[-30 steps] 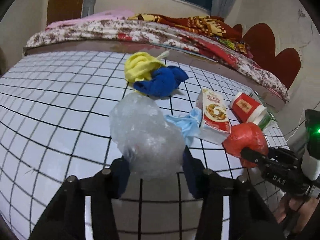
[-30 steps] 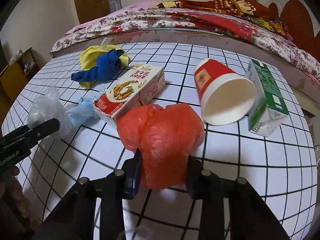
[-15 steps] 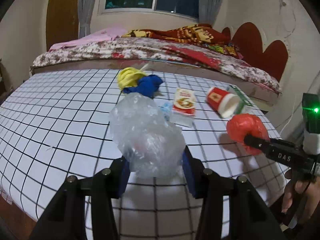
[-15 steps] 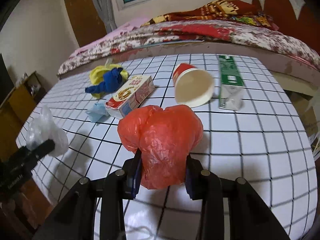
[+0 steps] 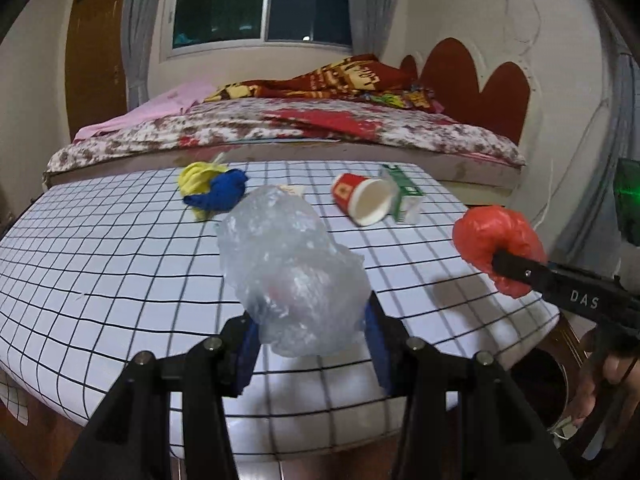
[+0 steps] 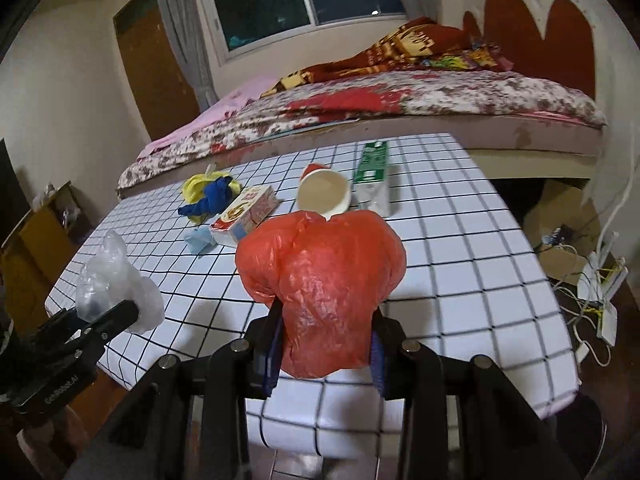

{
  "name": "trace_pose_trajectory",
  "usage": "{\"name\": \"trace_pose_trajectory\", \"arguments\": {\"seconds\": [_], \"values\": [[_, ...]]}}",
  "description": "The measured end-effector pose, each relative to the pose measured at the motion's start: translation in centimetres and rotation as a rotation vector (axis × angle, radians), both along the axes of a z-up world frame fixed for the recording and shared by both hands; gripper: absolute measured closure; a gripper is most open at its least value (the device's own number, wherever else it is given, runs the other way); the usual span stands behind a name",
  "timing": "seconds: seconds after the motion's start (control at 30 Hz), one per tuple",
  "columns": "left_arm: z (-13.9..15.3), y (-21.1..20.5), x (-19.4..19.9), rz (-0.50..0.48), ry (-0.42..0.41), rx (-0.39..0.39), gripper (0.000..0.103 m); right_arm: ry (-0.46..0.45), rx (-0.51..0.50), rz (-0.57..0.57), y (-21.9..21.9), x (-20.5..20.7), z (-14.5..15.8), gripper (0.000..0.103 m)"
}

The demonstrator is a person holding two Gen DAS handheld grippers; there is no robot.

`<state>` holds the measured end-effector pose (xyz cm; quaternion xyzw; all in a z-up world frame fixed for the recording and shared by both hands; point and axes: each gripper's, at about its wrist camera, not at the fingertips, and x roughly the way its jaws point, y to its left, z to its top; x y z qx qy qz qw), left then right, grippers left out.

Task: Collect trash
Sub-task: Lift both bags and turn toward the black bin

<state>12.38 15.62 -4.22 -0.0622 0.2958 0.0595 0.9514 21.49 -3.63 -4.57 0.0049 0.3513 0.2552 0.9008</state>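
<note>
My left gripper point(image 5: 310, 336) is shut on a crumpled clear plastic bag point(image 5: 292, 268), held above the near edge of the checked table point(image 5: 100, 264). My right gripper point(image 6: 326, 344) is shut on a crumpled red plastic bag point(image 6: 324, 280), held above the table's near right part. Each gripper shows in the other's view: the red bag at the right point(image 5: 498, 246), the clear bag at the left point(image 6: 114, 284). On the table lie a red paper cup point(image 6: 324, 194) on its side, a green carton point(image 6: 372, 178), a red-and-white carton point(image 6: 246, 216), a blue tissue point(image 6: 198, 238) and yellow and blue cloths point(image 6: 212, 194).
A bed point(image 6: 400, 100) with patterned blankets runs along the table's far side. A dark round bin point(image 5: 540, 388) stands on the floor below the table's near right corner. Cables and a white box point(image 6: 600, 292) lie on the floor to the right. A wooden shelf point(image 6: 36, 232) stands at left.
Both grippers have pulled back and up from the table with their bags, so the table objects now look smaller and farther away. Both stay shut.
</note>
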Motion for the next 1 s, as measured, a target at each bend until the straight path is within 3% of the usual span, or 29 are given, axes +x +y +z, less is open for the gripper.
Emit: {"name": "trace_pose_trajectory", "arguments": {"seconds": [0.43, 1.0], "values": [[1.2, -7.0, -0.2, -0.121, -0.03, 0.036, 0.054, -0.041, 0.053, -0.129, -8.8, -3.3, 1.7, 0.066], [0.0, -16.4, 1.3, -0.306, -0.001, 0.037, 0.054, -0.02, 0.028, -0.34, -20.1, -5.9, -0.2, 0.066]]}}
